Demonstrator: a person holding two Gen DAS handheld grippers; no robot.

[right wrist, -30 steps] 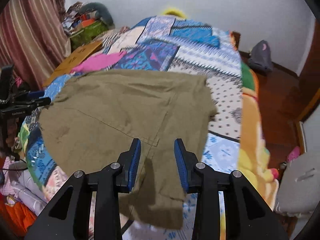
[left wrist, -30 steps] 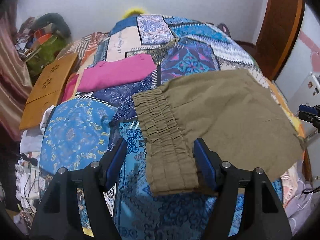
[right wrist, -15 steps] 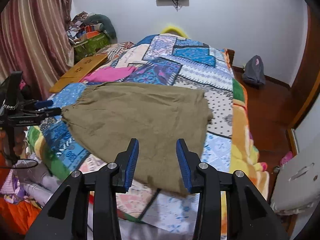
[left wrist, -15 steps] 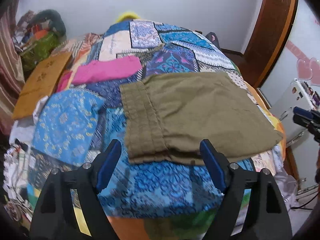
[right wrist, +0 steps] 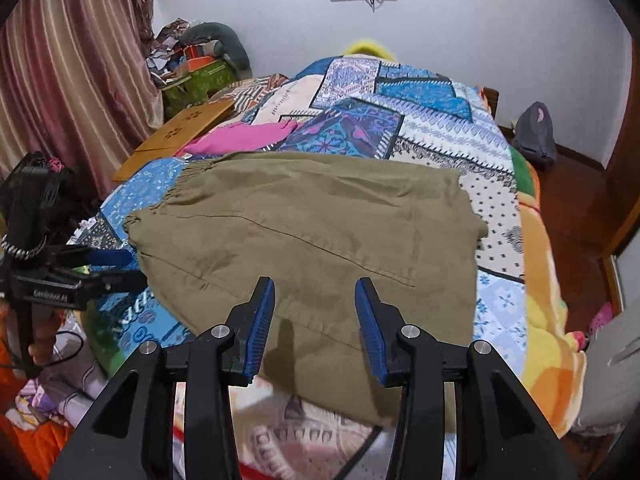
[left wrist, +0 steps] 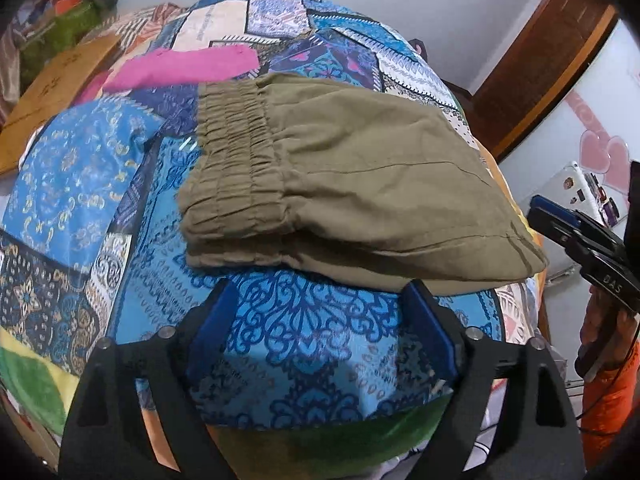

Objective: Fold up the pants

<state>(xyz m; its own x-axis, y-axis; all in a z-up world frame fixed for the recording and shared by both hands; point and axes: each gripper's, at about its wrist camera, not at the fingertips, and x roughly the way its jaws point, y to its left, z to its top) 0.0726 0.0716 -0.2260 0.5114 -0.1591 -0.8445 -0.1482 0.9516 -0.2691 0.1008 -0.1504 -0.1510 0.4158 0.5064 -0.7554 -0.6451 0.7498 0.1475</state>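
Note:
Olive-green pants [left wrist: 360,176] lie folded flat on a patchwork bedspread [left wrist: 312,344], with the elastic waistband [left wrist: 236,160] to the left. They also show in the right wrist view [right wrist: 320,232], leg ends near me. My left gripper [left wrist: 320,328] is open and empty, just short of the pants' near edge. My right gripper [right wrist: 315,312] is open and empty, hovering over the leg end. The left gripper also shows in the right wrist view [right wrist: 108,268], beside the waistband. The right gripper shows at the right of the left wrist view [left wrist: 560,220], past the leg hem.
A pink garment [left wrist: 184,68] lies on the bed beyond the pants. A wooden lap tray [right wrist: 176,136] sits at the bed's left side, by a curtain [right wrist: 72,72] and a clutter pile [right wrist: 196,68]. A wooden door [left wrist: 536,64] is at right.
Both grippers pulled back toward the bed's near edge, off the pants. The left gripper, which straddled the waistband corner, now sits short of the edge. The pants lie flatter.

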